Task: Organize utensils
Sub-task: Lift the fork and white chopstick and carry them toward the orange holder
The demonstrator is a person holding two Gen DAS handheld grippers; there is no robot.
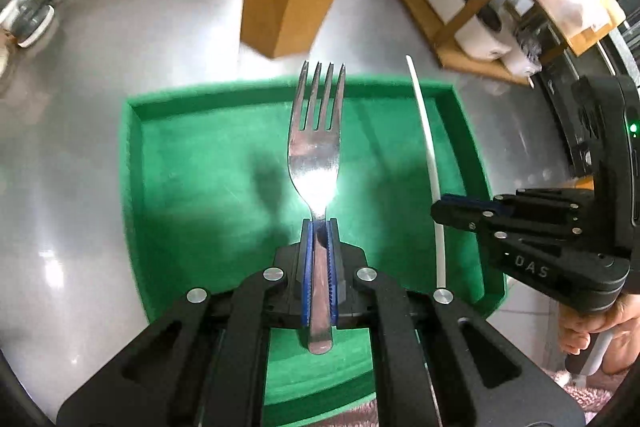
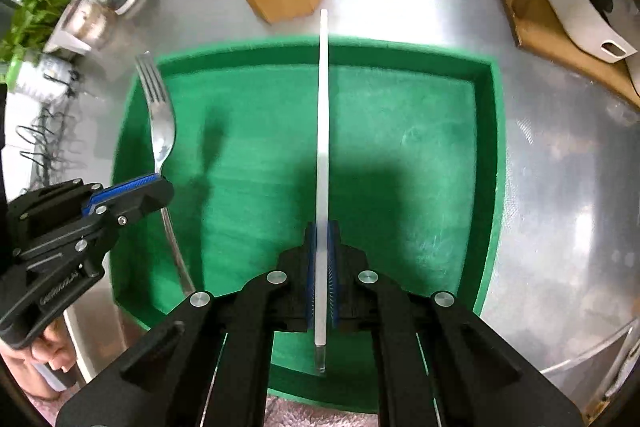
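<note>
A fork point(image 1: 316, 147) is clamped by its handle in the left gripper point(image 1: 319, 255), and a slim white utensil point(image 2: 323, 147) (its kind cannot be told) is pinched edge-on in the right gripper point(image 2: 322, 267) — both sets of jaws fully closed on their loads, both held above the green tray point(image 2: 494, 147). The wooden holder point(image 1: 286, 11) behind is already crowded. Tines may be snagged on the standing utensils, or the thin white piece may be twisted out of its narrow grip — a drop is risked.
</note>
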